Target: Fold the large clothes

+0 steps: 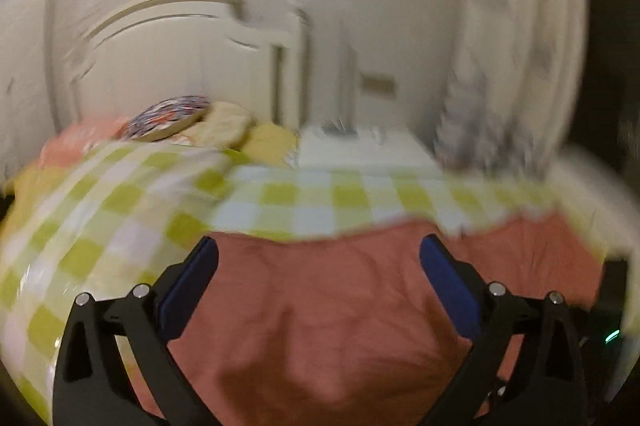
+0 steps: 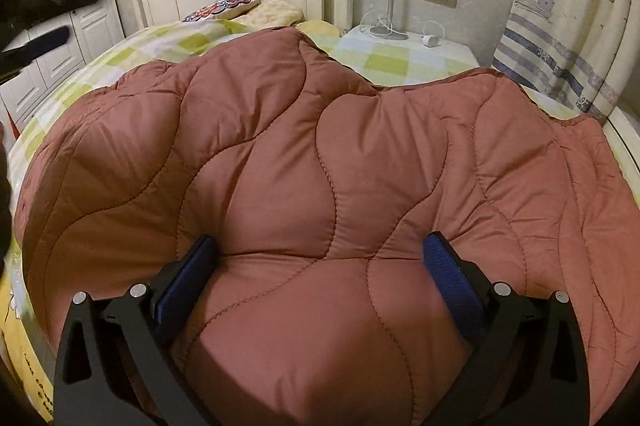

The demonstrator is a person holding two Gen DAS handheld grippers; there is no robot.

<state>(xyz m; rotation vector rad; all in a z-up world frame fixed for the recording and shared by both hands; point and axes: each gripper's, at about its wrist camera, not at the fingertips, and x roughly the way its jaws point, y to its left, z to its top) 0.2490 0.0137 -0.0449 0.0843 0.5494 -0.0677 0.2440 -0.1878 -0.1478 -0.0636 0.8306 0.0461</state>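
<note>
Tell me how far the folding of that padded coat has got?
Done: the reddish quilted coat lies bunched, seemingly doubled over, on the checked bedspread. In hand: nothing; the right gripper and left gripper stand open, fingers wide. Left: its edges look uneven, so squaring and further folds likely remain.

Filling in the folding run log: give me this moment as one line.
garment: quilted rust-red jacket on checked bedspread | left gripper: jaws open, empty | right gripper: jaws open, empty, over jacket | left view: blurred
</note>
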